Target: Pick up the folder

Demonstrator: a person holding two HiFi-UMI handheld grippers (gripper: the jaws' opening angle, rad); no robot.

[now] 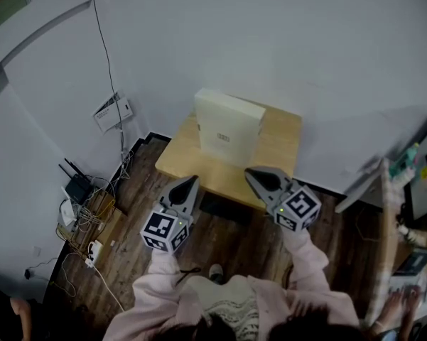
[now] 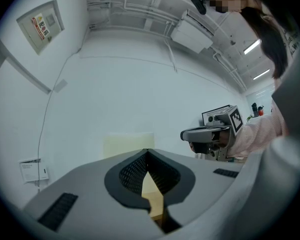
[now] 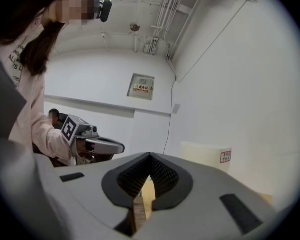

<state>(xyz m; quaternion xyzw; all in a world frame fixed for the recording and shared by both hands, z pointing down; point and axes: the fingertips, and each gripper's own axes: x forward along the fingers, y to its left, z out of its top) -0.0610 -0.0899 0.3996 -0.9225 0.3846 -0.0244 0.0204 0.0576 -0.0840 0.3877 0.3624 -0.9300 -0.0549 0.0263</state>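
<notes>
A cream, box-like folder (image 1: pixel 226 126) stands upright on a small wooden table (image 1: pixel 280 148) against the white wall. It shows pale ahead of the jaws in the left gripper view (image 2: pixel 129 145) and, with a small red label, in the right gripper view (image 3: pixel 204 156). My left gripper (image 1: pixel 192 181) is shut and empty, just short of the table's near edge, left of the folder. My right gripper (image 1: pixel 250 174) is shut and empty over the table's front edge, near the folder's lower right. Neither touches the folder.
A router and tangled cables (image 1: pixel 82 201) lie on the wood floor at the left, with a cable (image 1: pixel 108 62) running up the wall. A desk with items (image 1: pixel 405 190) stands at the right. The person's feet (image 1: pixel 216 272) are below the grippers.
</notes>
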